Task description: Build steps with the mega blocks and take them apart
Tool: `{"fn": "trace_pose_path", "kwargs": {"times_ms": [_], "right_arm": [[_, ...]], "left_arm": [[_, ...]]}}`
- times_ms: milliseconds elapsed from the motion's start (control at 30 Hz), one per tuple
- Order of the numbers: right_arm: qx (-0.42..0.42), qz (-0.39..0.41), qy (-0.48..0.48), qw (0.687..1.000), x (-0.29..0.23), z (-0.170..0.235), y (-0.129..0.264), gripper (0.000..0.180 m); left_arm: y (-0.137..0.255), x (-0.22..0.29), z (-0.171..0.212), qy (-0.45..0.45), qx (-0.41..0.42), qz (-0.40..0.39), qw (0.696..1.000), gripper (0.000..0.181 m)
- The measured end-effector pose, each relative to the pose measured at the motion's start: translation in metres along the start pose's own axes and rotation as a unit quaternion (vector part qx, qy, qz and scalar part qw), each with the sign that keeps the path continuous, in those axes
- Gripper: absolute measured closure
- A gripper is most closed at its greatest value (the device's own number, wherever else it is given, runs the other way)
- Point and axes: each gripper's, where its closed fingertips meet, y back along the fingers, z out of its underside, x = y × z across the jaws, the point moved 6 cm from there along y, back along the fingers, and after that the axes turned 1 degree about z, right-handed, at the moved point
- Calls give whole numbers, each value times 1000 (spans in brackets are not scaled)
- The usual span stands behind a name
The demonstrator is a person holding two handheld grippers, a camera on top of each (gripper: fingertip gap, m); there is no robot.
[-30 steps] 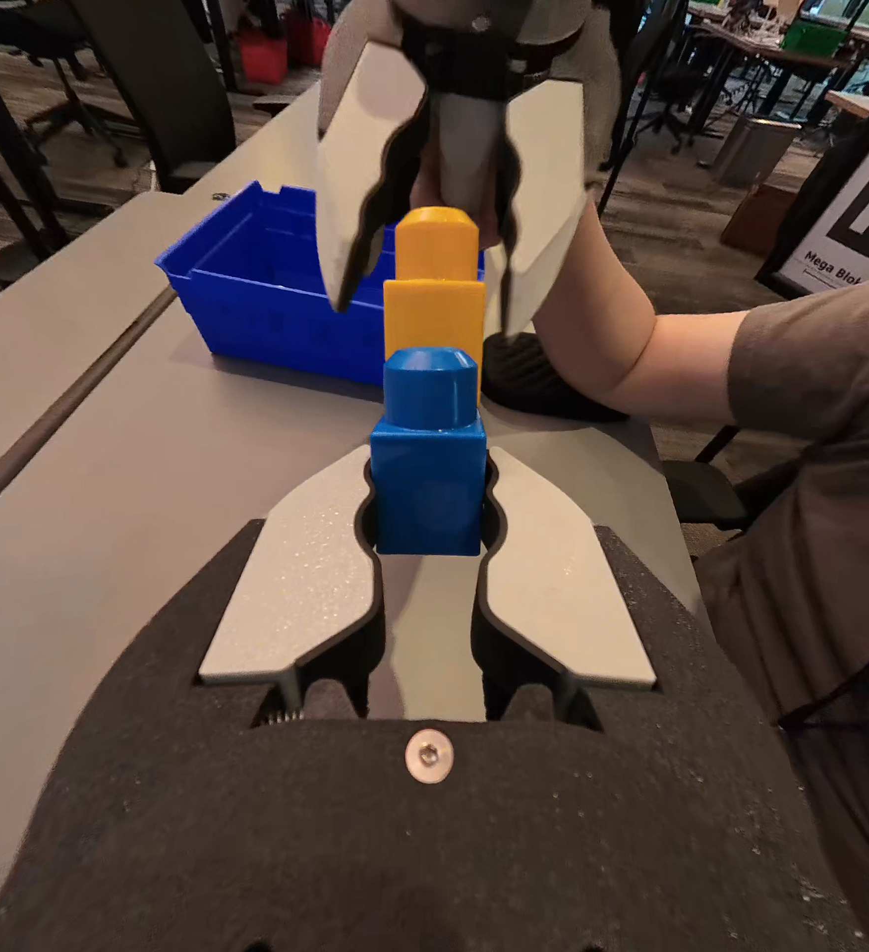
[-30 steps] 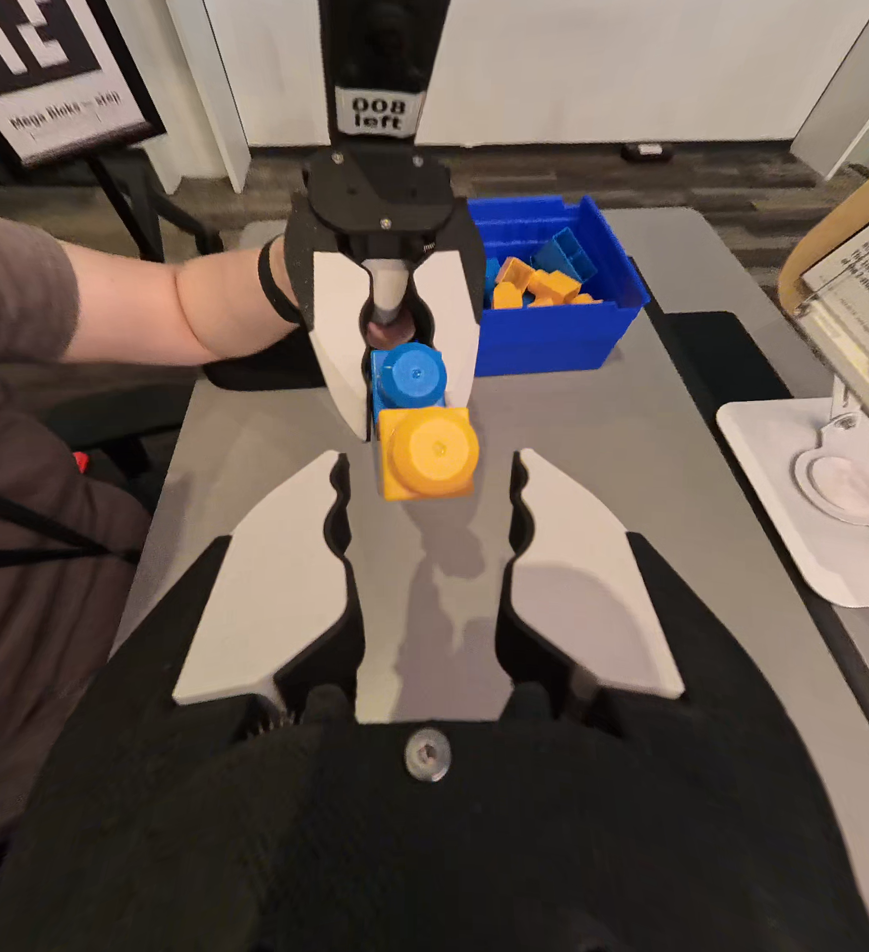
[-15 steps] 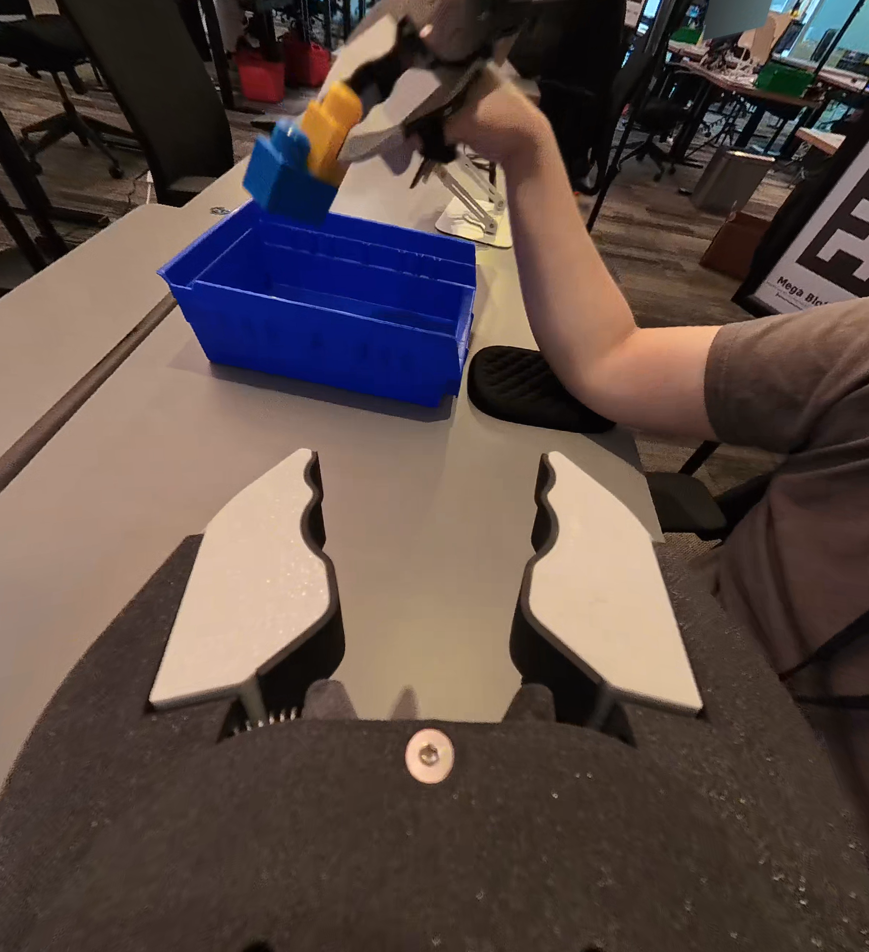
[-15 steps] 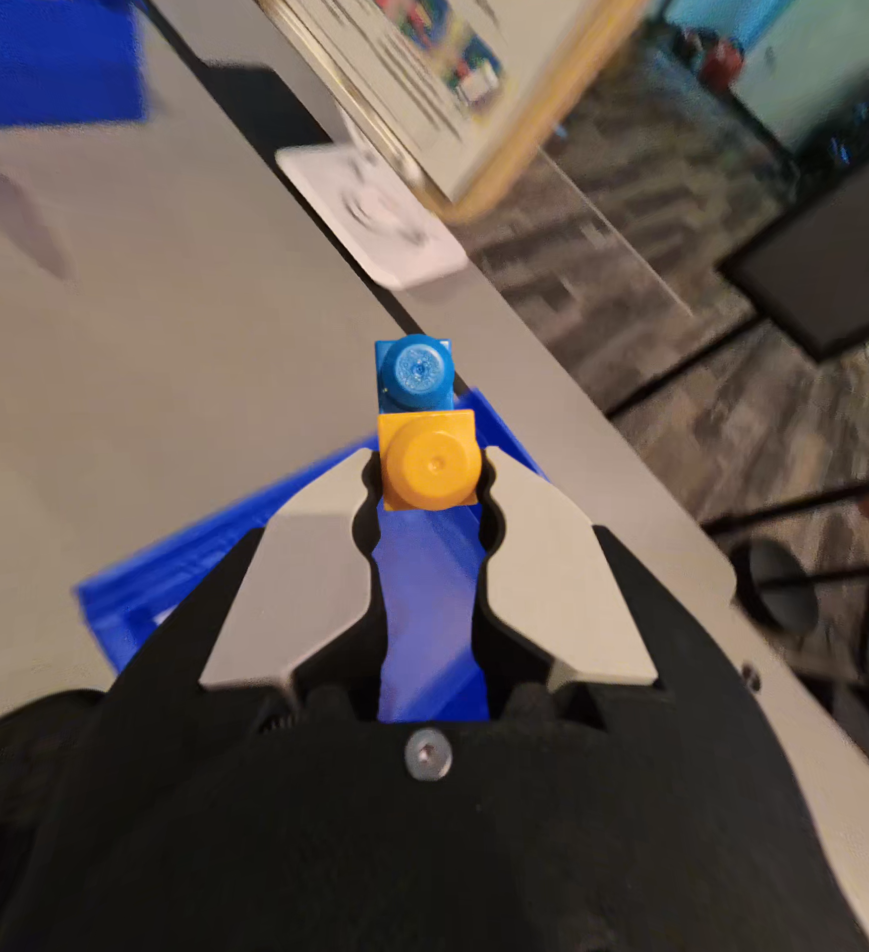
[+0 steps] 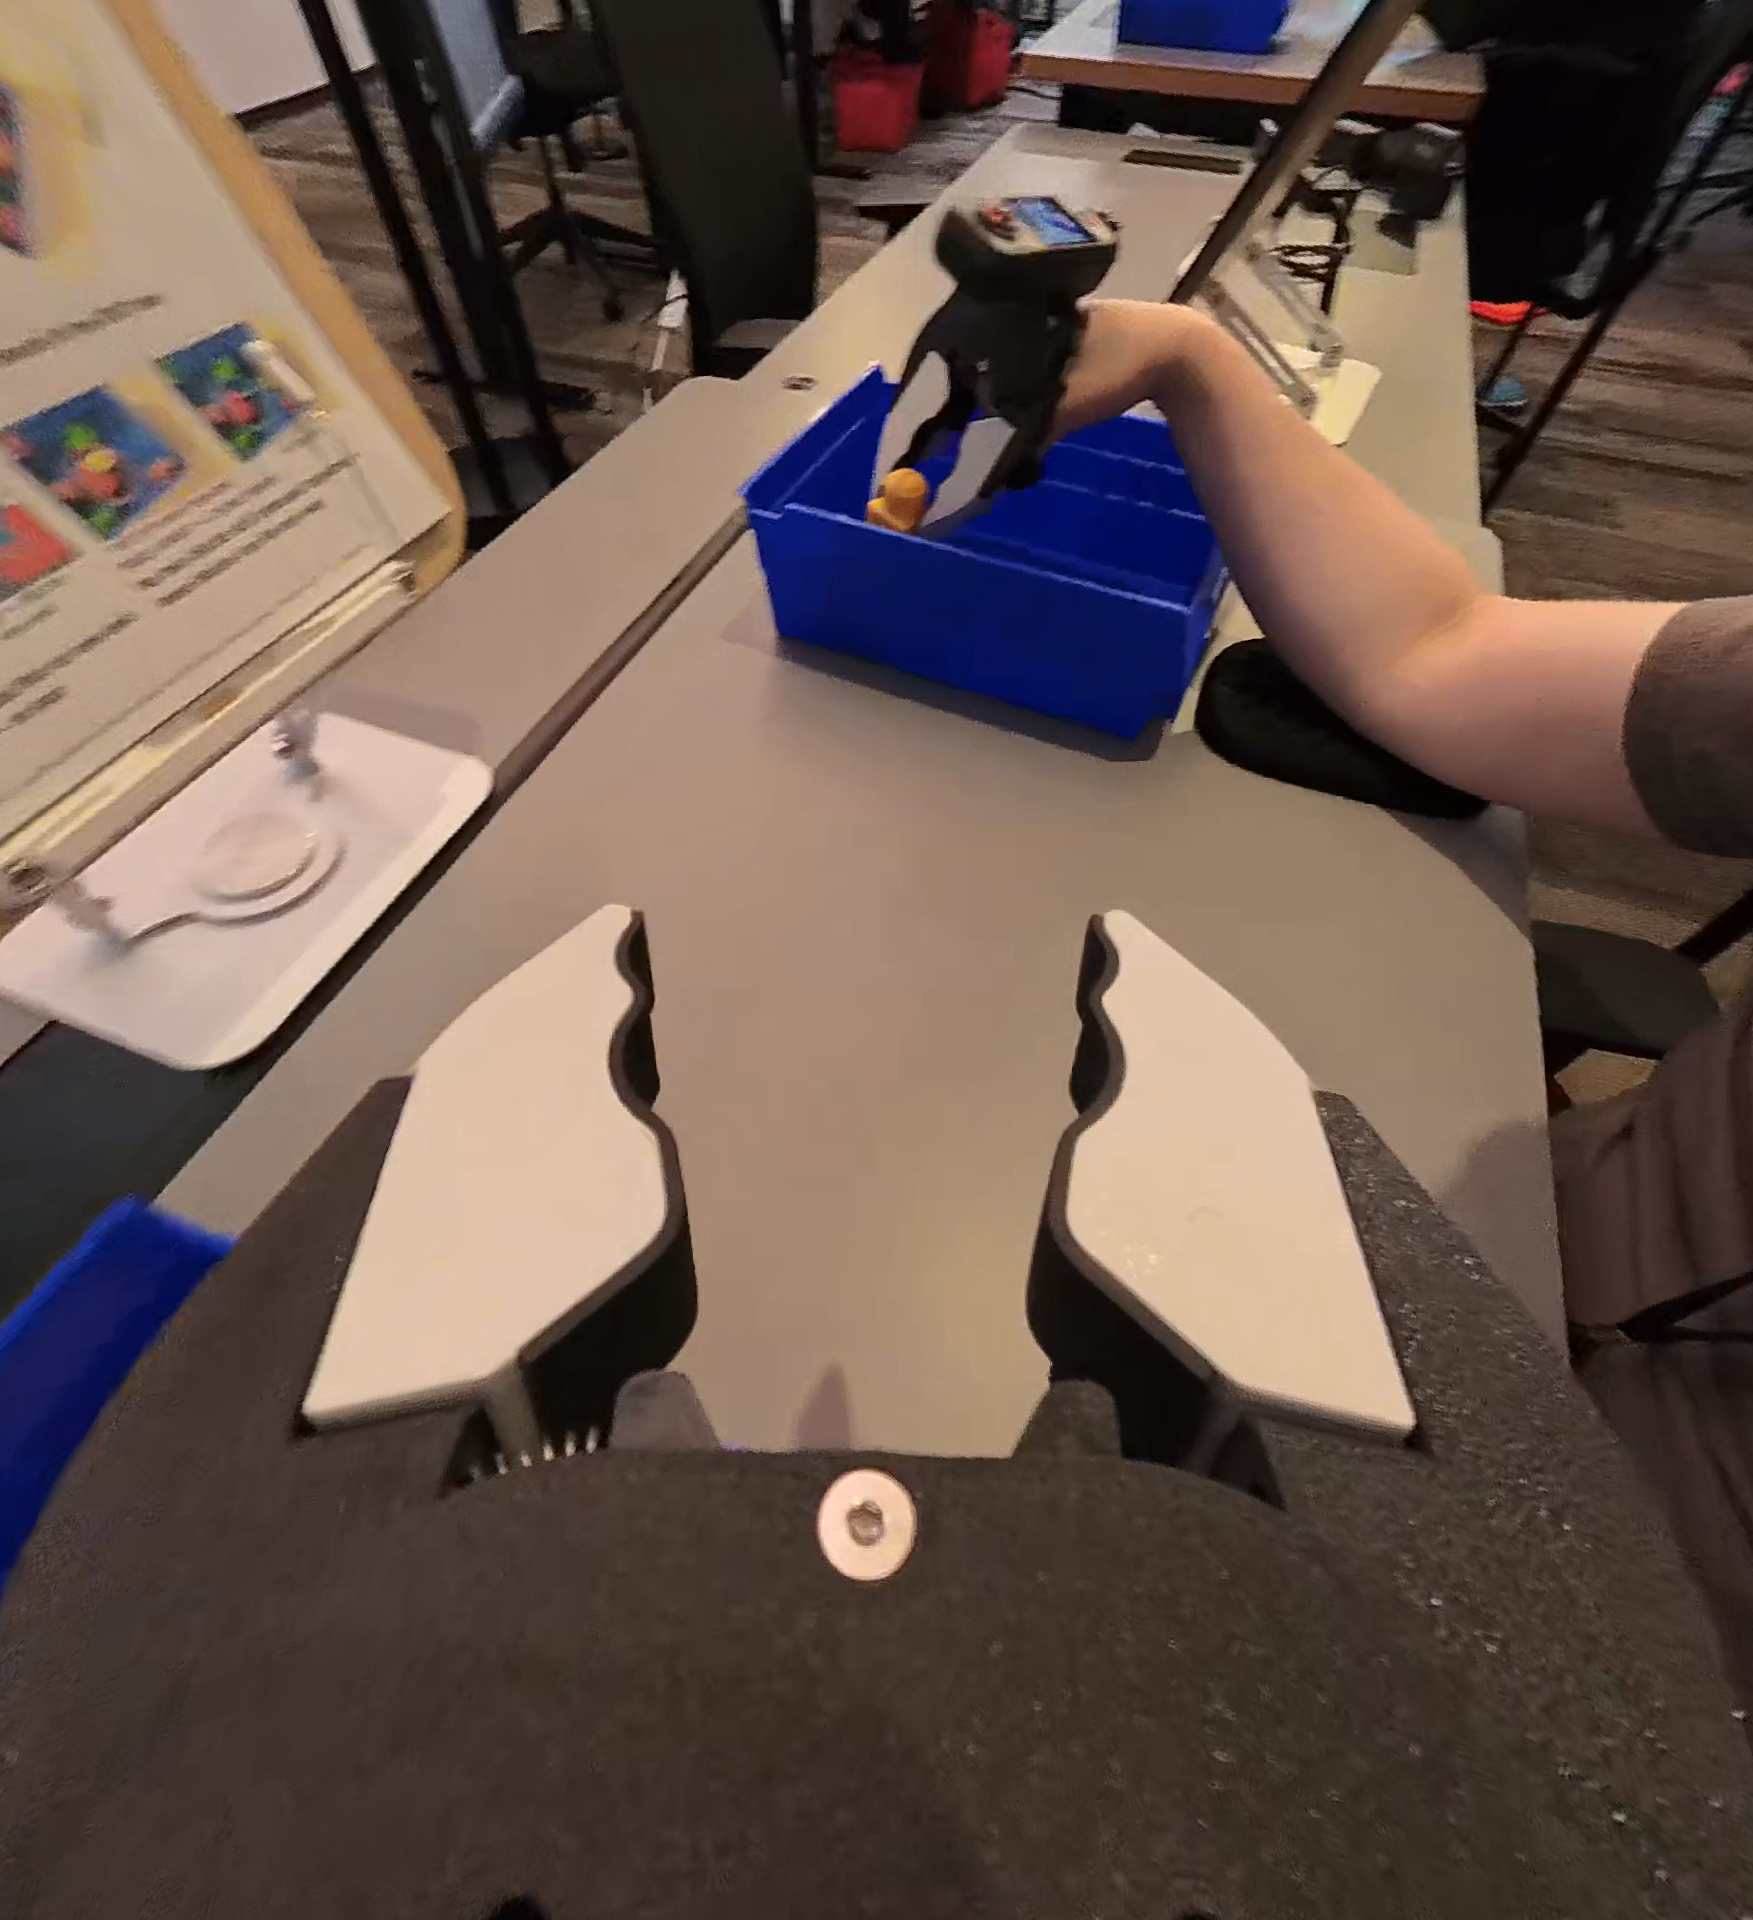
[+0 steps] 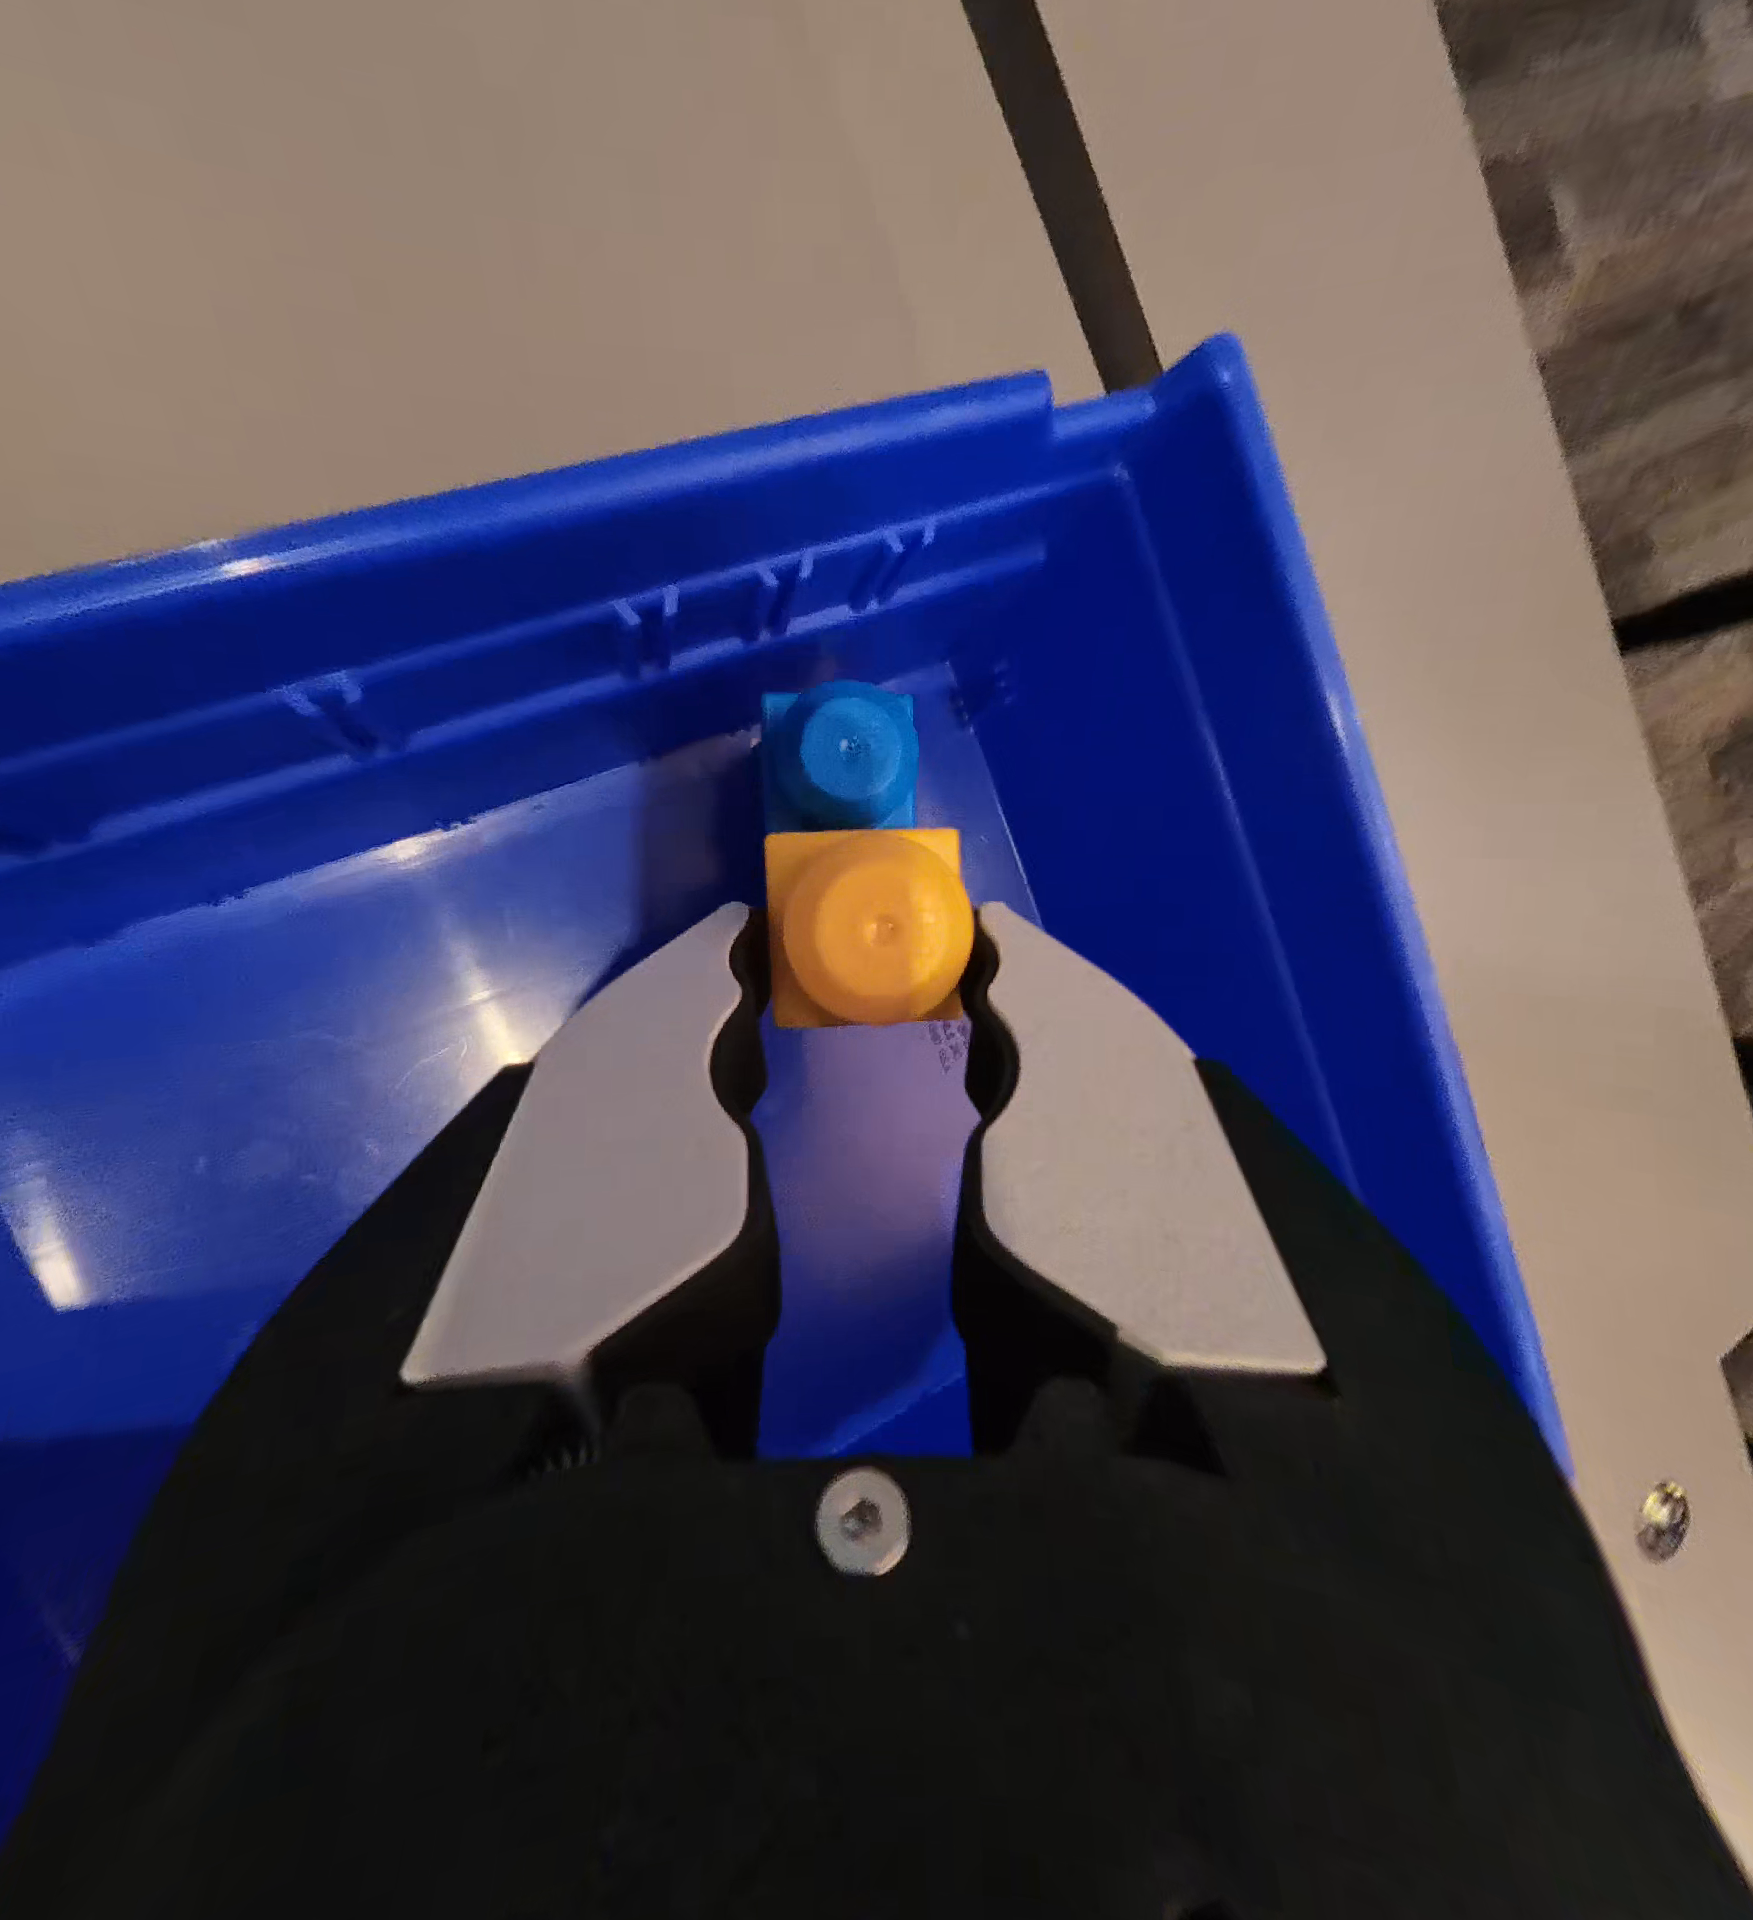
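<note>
My right gripper [image 6: 867, 920] is shut on an orange block [image 6: 877, 935] that has a blue block [image 6: 841, 758] joined to its far side. It holds both inside the blue bin [image 6: 539, 520], near the bin's far wall and right corner. In the left wrist view the right gripper [image 5: 939, 488] reaches down into the same bin [image 5: 986, 623]; only the orange block [image 5: 898, 499] shows there. My left gripper [image 5: 864, 935] is open and empty above the grey table [image 5: 851, 810], well short of the bin.
An instruction board [image 5: 124, 416] on a white stand base [image 5: 238, 862] stands at the left. A second blue bin [image 5: 20, 1403] edges in at lower left. A black pad [image 5: 1319, 727] lies right of the bin under the person's arm [image 5: 1423, 644]. One gripper's finger ends stand about 50 cm off the other's.
The right gripper has carried the orange and blue blocks from above the bin down into it. The left gripper has stayed open and drawn back, swinging towards the board.
</note>
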Motion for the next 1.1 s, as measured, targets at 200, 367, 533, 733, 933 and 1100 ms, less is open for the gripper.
{"fn": "trace_pose_path", "kwargs": {"times_ms": [200, 367, 533, 733, 933, 1100], "right_arm": [[13, 72, 19, 997, 14, 0, -4, 130], [35, 134, 14, 990, 21, -9, 19, 115], [91, 193, 17, 977, 19, -32, 59, 116], [151, 192, 42, 969, 0, -66, 84, 116], [173, 173, 70, 967, -15, -84, 88, 116], [189, 162, 74, 966, -20, -88, 91, 116]], "left_arm": [[51, -50, 40, 52, -79, -139, 986, 105], [74, -81, 106, 64, -265, -219, 937, 112], [45, -105, 147, 6, -327, -191, 925, 112], [20, -117, 168, -36, -336, -155, 928, 122], [16, -125, 183, -21, -363, -135, 922, 129], [15, -125, 181, -14, -352, -131, 927, 133]]}}
